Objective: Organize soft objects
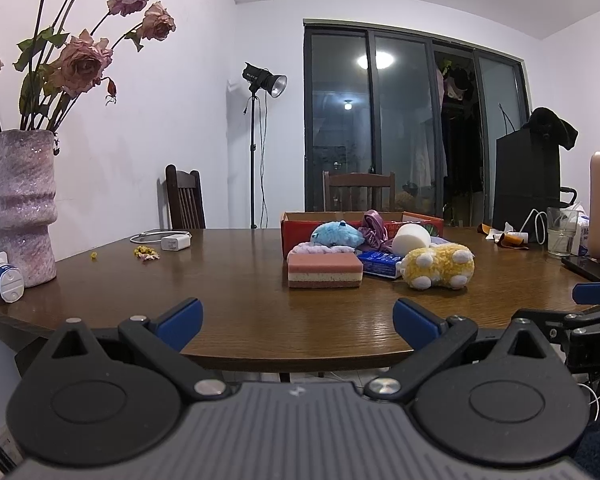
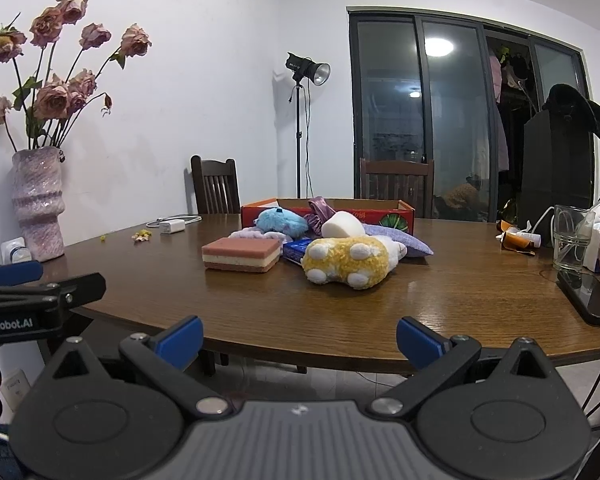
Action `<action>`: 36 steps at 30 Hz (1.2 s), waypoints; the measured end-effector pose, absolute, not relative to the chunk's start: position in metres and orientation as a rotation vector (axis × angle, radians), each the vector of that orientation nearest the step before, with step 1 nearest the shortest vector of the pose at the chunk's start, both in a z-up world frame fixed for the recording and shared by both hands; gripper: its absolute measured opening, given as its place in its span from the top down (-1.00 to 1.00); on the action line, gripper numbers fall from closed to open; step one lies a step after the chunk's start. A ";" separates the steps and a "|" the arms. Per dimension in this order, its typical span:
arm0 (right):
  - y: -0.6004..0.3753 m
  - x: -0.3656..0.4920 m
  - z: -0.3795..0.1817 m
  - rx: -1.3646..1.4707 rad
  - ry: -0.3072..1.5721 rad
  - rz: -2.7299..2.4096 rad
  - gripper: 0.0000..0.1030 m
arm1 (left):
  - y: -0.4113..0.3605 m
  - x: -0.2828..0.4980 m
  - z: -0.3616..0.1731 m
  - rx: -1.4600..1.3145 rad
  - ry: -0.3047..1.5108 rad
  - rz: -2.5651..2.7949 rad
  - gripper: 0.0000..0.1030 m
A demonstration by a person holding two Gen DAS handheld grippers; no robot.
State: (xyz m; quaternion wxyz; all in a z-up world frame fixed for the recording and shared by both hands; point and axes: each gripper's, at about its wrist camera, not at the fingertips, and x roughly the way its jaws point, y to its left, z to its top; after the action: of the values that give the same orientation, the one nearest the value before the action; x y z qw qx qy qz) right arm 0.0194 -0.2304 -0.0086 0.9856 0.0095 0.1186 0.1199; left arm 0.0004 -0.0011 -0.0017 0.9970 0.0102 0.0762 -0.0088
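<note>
A: The sponge ahead of the left claw?
B: Pink on top, a cream band, then darker pink. The plush to its right is yellow with white paws.
A: Beyond them?
B: A light blue plush, a white foam roll, a shiny purple cloth, a red box. The bench is brown woodgrain; both claws have blue pads on black.

pink layered sponge flat | yellow plush paws-up beside it | blue plush, white foam behind
</note>
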 end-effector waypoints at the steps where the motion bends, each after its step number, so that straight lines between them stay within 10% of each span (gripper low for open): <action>1: -0.231 0.020 -0.009 0.020 0.239 0.240 -1.00 | -0.001 0.001 -0.001 0.020 0.152 -0.017 -1.00; 36: -0.233 0.019 -0.008 0.028 0.236 0.236 -1.00 | 0.000 0.000 0.002 0.020 0.145 -0.016 -1.00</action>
State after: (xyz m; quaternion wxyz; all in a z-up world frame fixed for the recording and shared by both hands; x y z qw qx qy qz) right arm 0.0194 -0.2334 -0.0084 0.9860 0.0138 0.1176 0.1176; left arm 0.0001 0.0004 0.0019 0.9973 0.0102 0.0725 -0.0078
